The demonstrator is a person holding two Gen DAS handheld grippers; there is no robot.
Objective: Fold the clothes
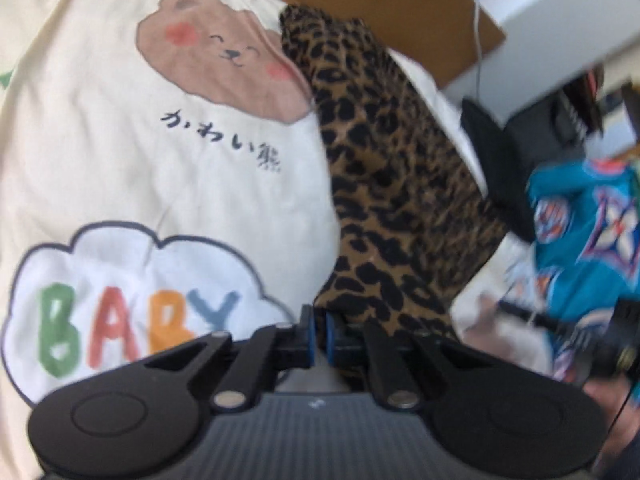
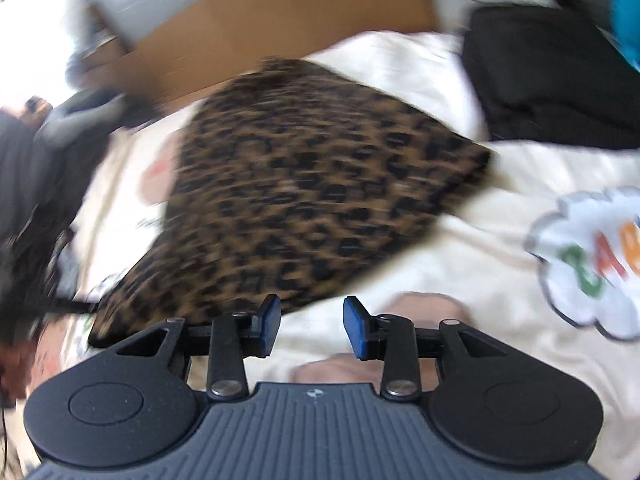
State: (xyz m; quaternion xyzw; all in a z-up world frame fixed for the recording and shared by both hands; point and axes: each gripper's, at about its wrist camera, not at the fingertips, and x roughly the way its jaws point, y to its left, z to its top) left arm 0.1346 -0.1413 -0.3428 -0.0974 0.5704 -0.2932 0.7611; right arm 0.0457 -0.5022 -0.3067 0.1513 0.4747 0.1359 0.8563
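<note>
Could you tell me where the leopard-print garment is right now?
The leopard-print garment lies on the cream printed bedsheet, right of the bear print, with its near corner pinched in the left gripper; the open right gripper is beside its edge.

To the left of the leopard-print garment (image 1: 384, 168) the cream printed bedcover (image 1: 100, 128) lies bare and open. That garment stands as a raised band ahead of the left claw (image 1: 319, 334), whose pads pinch its near edge. The right claw (image 2: 311, 326), jaws apart, has bare bedcover between them and to its right. A black folded cloth (image 2: 560, 80) blocks the far right, a cardboard sheet (image 2: 288, 16) bounds the far edge, and a teal garment (image 1: 584, 216) crowds the right side.
</note>
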